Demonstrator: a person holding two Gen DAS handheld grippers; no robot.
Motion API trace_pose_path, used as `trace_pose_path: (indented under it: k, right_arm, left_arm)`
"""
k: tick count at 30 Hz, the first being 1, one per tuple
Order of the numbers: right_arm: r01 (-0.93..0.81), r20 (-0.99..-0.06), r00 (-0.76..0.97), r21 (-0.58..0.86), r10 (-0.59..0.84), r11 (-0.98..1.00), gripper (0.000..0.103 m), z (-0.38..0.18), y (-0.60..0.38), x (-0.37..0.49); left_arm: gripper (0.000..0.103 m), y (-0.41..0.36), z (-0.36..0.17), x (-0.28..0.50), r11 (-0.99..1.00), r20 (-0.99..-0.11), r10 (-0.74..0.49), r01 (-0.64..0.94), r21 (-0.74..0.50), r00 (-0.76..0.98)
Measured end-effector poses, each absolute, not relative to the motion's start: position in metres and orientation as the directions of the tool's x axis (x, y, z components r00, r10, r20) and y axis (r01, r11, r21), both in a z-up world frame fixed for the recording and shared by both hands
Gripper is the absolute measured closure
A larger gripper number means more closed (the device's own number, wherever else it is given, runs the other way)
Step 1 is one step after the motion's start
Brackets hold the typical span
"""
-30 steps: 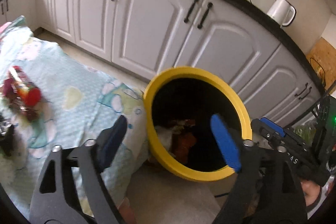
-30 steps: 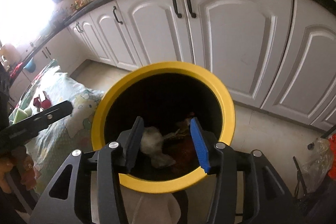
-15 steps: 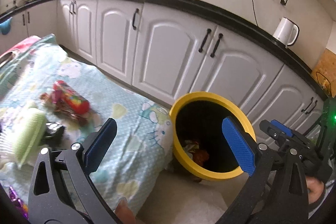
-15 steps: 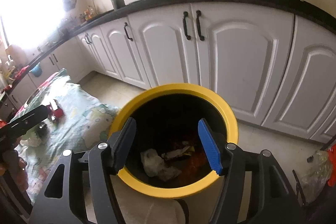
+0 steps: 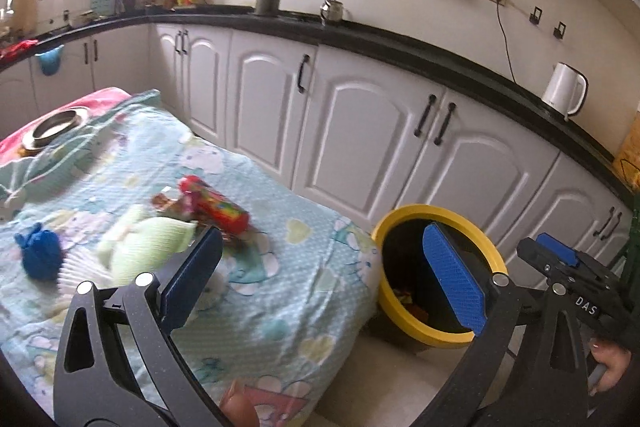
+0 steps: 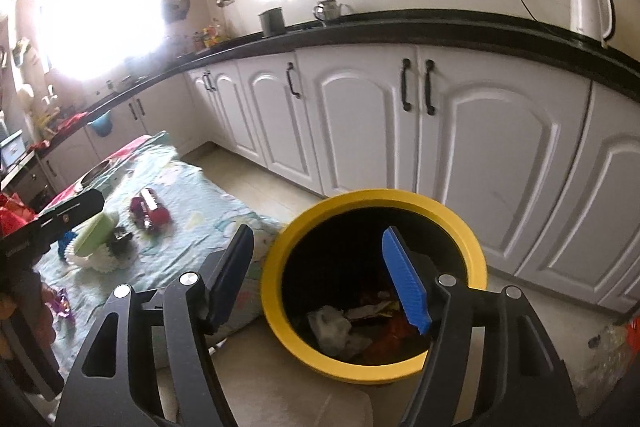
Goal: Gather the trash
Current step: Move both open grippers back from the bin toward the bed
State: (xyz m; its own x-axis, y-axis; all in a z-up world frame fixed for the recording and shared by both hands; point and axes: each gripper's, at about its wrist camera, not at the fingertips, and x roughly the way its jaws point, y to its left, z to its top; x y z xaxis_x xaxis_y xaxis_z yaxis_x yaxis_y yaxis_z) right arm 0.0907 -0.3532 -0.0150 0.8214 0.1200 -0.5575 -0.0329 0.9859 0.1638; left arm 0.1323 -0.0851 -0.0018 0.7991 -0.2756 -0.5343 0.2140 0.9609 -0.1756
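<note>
A: Sitting on the floor just beside the table edge, the yellow bin [image 6: 280, 291] holds a grey-white crumpled wad [image 6: 330, 323], plus red and orange wrappers [image 6: 390, 335] on its dark bottom.

B: From the left wrist camera I only catch a sliver of that, a bit of red and yellow low inside the bin [image 5: 442, 213]. What about the grippers?

A: The right gripper [image 6: 320, 277] hangs over the bin's near rim, its tongs spread apart with nothing between them. The left gripper [image 5: 320, 275] is wide apart too, empty, straddling the table corner and the bin.

B: The left view shows the table far better. On the patterned cloth [image 5: 280, 299] lie a red wrapper tube [image 5: 216, 207], a pale green soft item [image 5: 144, 247], a blue crumpled piece [image 5: 38, 253] and white pleated paper [image 5: 78, 269]. A metal bowl [image 5: 54, 125] sits at the far end.

A: Mine shows those small, with a dark scrap [image 6: 120, 239] beside the green item [image 6: 94, 231] and a shiny purple wrapper [image 6: 60, 305] near the cloth's [image 6: 192, 211] front edge. The bowl's contents I cannot tell.

B: Both views show the white kettle [image 5: 564, 91] on the counter.
</note>
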Motion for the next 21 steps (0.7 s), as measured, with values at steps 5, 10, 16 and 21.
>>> trace_pose_path:
  k: [5, 10, 16, 21]
  right_arm:
    - [-0.074, -0.548, 0.823, 0.158, 0.150, 0.985, 0.038, -0.009, -0.339, 0.090]
    - [-0.127, -0.534, 0.824, 0.152, 0.190, 0.980, 0.037, -0.002, -0.320, 0.091]
    - [-0.198, -0.516, 0.821, 0.140, 0.242, 0.970, 0.036, 0.006, -0.296, 0.094]
    - [-0.239, -0.501, 0.821, 0.136, 0.275, 0.961, 0.035, 0.013, -0.281, 0.095]
  left_arm:
    - [0.011, -0.065, 0.002, 0.125, 0.973, -0.519, -0.228, 0.169, -0.158, 0.824]
    - [0.011, -0.047, 0.006, 0.117, 0.981, -0.497, -0.187, 0.132, -0.144, 0.847]
    - [0.011, -0.028, 0.010, 0.110, 0.985, -0.475, -0.151, 0.092, -0.145, 0.867]
    - [0.011, -0.014, 0.011, 0.105, 0.987, -0.464, -0.128, 0.068, -0.144, 0.876]
